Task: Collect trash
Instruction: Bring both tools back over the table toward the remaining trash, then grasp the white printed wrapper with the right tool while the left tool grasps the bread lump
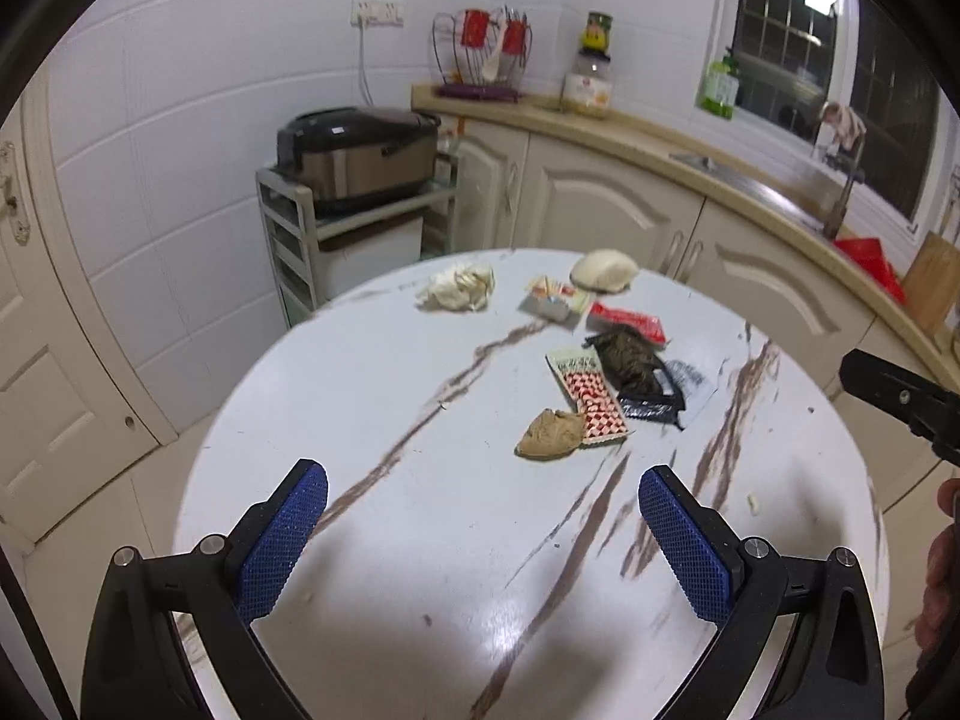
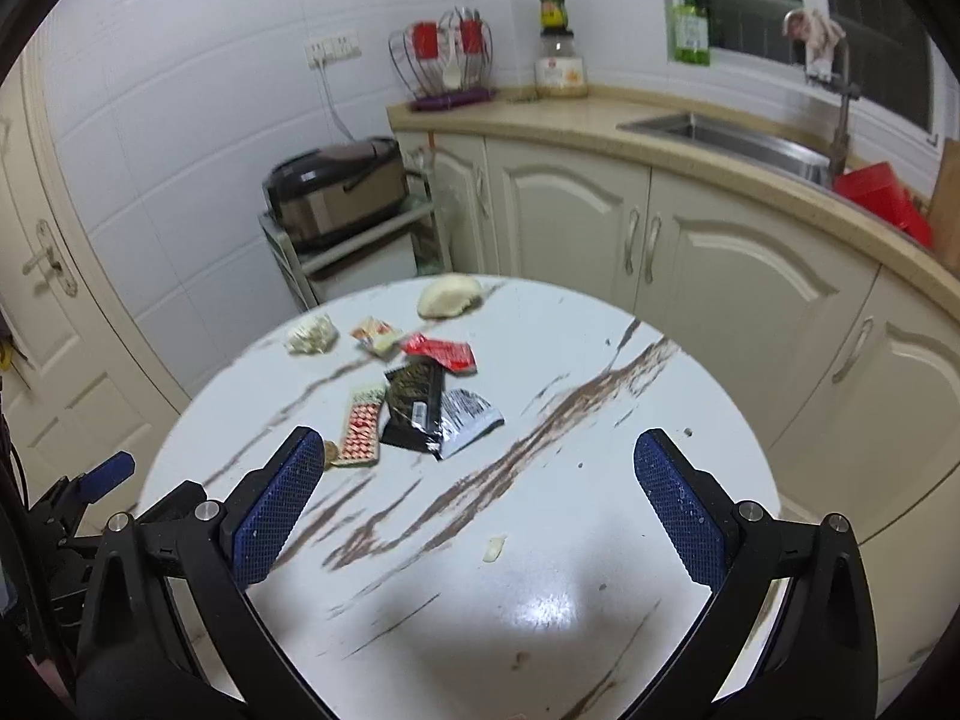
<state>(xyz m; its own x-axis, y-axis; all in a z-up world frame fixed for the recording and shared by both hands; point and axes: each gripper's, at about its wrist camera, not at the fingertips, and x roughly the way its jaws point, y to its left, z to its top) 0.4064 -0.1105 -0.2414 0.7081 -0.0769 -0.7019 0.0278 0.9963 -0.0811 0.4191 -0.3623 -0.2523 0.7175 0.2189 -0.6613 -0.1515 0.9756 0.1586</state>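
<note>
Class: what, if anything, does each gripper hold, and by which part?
Nothing. The left gripper and right gripper are both open above the table; the wrappers lie untouched.

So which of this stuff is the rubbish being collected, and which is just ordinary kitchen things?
Trash on the round table:
crumpled white tissue
red wrapper
black wrapper
red-checked packet
brown wad

Just kitchen things:
rice cooker
utensil rack
green bottle
sink

Glossy marble-look round table (image 2: 540, 600), brown-veined. Crinkled shiny foil and plastic wrappers (image 2: 420, 408) toward 11 o'clock; crumpled matt white paper (image 1: 459, 288). Knurled blue pads (image 1: 282, 546) on matt black plastic. Brushed-metal sink (image 2: 720, 132).
</note>
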